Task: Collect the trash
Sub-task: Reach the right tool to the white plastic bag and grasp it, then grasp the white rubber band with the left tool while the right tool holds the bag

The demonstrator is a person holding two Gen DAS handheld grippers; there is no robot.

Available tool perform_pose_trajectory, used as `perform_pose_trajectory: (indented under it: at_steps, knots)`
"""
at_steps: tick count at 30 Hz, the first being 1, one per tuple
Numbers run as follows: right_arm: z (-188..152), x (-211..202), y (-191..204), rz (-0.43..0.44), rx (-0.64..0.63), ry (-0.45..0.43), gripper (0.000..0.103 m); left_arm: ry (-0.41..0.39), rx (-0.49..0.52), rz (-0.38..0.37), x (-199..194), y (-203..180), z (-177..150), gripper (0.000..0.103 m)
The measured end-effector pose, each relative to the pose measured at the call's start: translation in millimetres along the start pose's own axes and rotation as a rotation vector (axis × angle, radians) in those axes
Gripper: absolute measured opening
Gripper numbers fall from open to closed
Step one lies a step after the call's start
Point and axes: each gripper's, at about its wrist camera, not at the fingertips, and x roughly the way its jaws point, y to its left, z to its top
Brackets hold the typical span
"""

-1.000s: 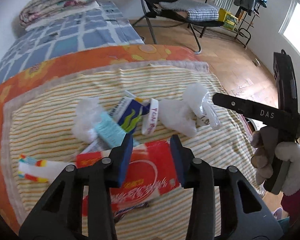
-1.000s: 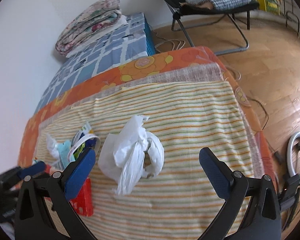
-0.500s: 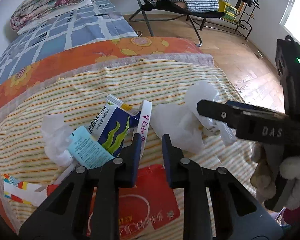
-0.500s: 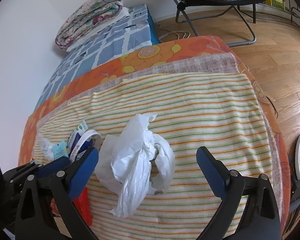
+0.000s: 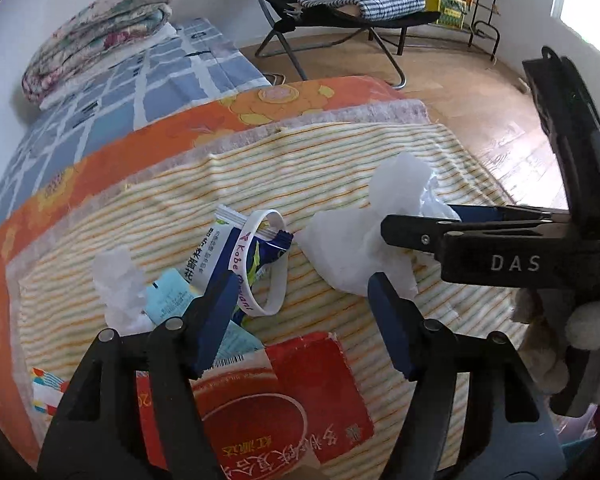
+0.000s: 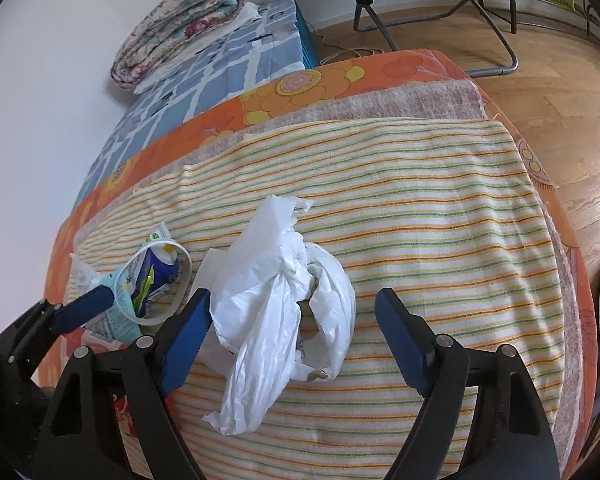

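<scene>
Trash lies on a striped towel (image 6: 440, 216). A crumpled white plastic bag (image 6: 284, 304) lies between the open fingers of my right gripper (image 6: 292, 334); it also shows in the left wrist view (image 5: 364, 248). My left gripper (image 5: 302, 322) is open above a white wristband (image 5: 266, 264), a blue-and-white snack wrapper (image 5: 216, 252) and a red packet (image 5: 284, 408). A light blue card (image 5: 166, 298) and a white tissue (image 5: 118, 284) lie at its left. The right gripper's body (image 5: 500, 248) shows at the right of the left wrist view.
The towel covers an orange flowered sheet (image 6: 340, 80) on a bed. A folded quilt (image 6: 184, 20) lies on the blue checked cover at the back. A black folding chair (image 5: 340, 4) stands on the wooden floor (image 6: 548, 92) beyond the bed's end.
My left gripper narrowed nearly shut half a second ago and has now opened wide again, moving forward over the wristband and wrapper. My right gripper moved closer around the white bag.
</scene>
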Motion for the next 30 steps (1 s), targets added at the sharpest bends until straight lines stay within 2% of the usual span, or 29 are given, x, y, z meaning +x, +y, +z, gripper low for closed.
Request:
perform_pose_trajectory:
  at_steps: [2, 4, 5, 7, 8, 10, 15, 19, 24, 30]
  knots:
    - [0.1, 0.2, 0.0, 0.001, 0.002, 0.002, 0.081, 0.005, -0.022, -0.011, 1.9, 2.9, 0.5, 0.067]
    - [0.3, 0.0, -0.3, 0.002, 0.003, 0.002, 0.080, 0.007, -0.035, -0.027, 3.4, 5.5, 0.4, 0.047]
    - [0.3, -0.8, -1.0, 0.003, 0.004, 0.001, 0.080, 0.011, -0.037, -0.027, 4.4, 6.4, 0.2, 0.041]
    - [0.4, -1.1, -1.1, 0.006, 0.002, 0.001, 0.075, 0.025, -0.047, -0.031, 8.3, 9.7, 0.4, 0.015]
    - [0.2, -1.0, -0.8, 0.008, 0.001, 0.003, 0.072, 0.030, -0.054, -0.038, 9.7, 10.6, 0.7, 0.011]
    - [0.1, 0.3, 0.2, 0.016, 0.000, 0.013, 0.061, 0.028, -0.074, -0.052, 10.5, 13.9, 1.1, 0.008]
    - [-0.4, -5.1, 6.2, 0.011, -0.030, 0.003, 0.053, -0.009, -0.102, -0.059, 2.5, 19.3, 3.8, 0.004]
    - [-1.3, -18.0, 9.0, 0.000, -0.057, -0.030, 0.050, -0.030, -0.112, -0.075, -6.6, 21.3, 4.9, 0.004]
    - [-2.0, -34.7, 8.4, -0.020, -0.084, -0.067, 0.048, -0.038, -0.144, -0.129, -14.1, 22.4, 4.3, 0.004]
    - [-8.9, -54.6, 5.1, -0.074, -0.142, -0.102, 0.048, -0.044, -0.112, -0.180, -21.0, 2.6, -0.7, 0.004]
